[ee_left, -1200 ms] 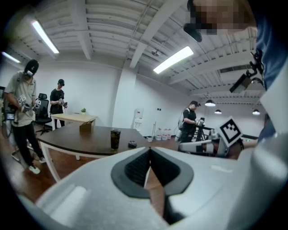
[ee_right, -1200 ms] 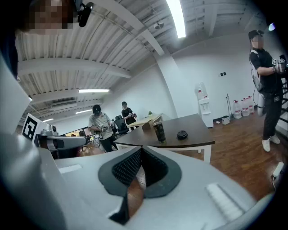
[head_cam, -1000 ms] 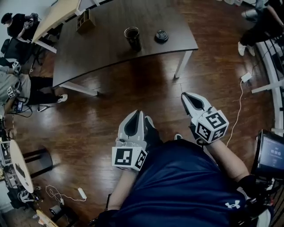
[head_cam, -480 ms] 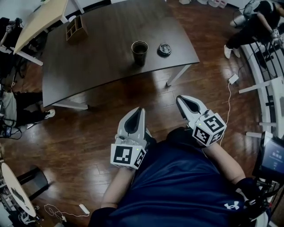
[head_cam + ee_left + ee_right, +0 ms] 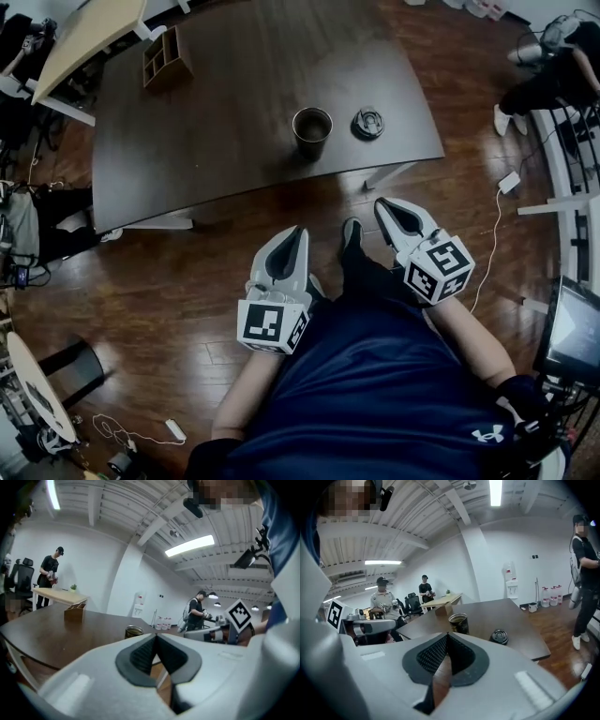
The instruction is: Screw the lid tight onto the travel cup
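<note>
An open dark travel cup [image 5: 311, 131] stands upright near the front edge of the dark brown table [image 5: 216, 103]; it also shows as the cup [image 5: 133, 632] and the cup [image 5: 459, 623]. Its round black lid [image 5: 367, 123] lies flat on the table just right of it, seen too as the lid [image 5: 499, 636]. My left gripper [image 5: 298, 234] and right gripper [image 5: 382, 205] hover over the wooden floor in front of the table, well short of the cup. Both are shut with nothing between the jaws.
A wooden organizer box [image 5: 166, 58] sits at the table's far left. A light wooden table [image 5: 84, 33] stands beyond it. People stand or sit at the left and at the far right [image 5: 553, 66]. A white cable and power adapter [image 5: 510, 181] lie on the floor at right.
The table, cup and lid have drawn closer and lower in the head view as the person stepped toward them. Both grippers stay shut and level in front of the body.
</note>
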Demonstrator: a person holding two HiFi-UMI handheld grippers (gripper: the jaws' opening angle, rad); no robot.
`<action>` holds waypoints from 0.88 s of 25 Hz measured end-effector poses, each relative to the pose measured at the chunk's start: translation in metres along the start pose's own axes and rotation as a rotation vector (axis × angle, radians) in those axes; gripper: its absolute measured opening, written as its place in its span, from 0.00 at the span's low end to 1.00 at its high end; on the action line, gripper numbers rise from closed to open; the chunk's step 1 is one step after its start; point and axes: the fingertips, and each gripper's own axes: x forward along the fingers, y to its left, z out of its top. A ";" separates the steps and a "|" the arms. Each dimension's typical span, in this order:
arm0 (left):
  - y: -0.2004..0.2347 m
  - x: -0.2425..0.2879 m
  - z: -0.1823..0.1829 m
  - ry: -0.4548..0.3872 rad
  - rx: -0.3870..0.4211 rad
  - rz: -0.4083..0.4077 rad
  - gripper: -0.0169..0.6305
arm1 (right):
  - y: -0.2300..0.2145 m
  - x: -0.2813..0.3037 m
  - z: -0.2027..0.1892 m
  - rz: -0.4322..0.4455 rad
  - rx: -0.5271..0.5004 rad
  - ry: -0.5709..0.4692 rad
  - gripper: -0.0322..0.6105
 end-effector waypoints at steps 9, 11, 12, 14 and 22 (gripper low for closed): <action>0.043 0.095 0.009 0.097 0.017 0.190 0.21 | -0.106 0.088 0.011 0.055 -0.171 0.177 0.10; 0.042 0.111 0.003 0.132 0.036 0.202 0.29 | -0.129 0.100 0.002 0.059 -0.207 0.250 0.21; 0.042 0.119 -0.003 0.155 0.048 0.203 0.33 | -0.140 0.106 -0.003 0.057 -0.229 0.286 0.24; 0.045 0.132 -0.017 0.209 0.066 0.201 0.41 | -0.160 0.120 -0.015 0.051 -0.271 0.359 0.33; 0.069 0.155 -0.053 0.331 0.022 0.150 0.46 | -0.215 0.165 -0.060 -0.015 -0.338 0.583 0.53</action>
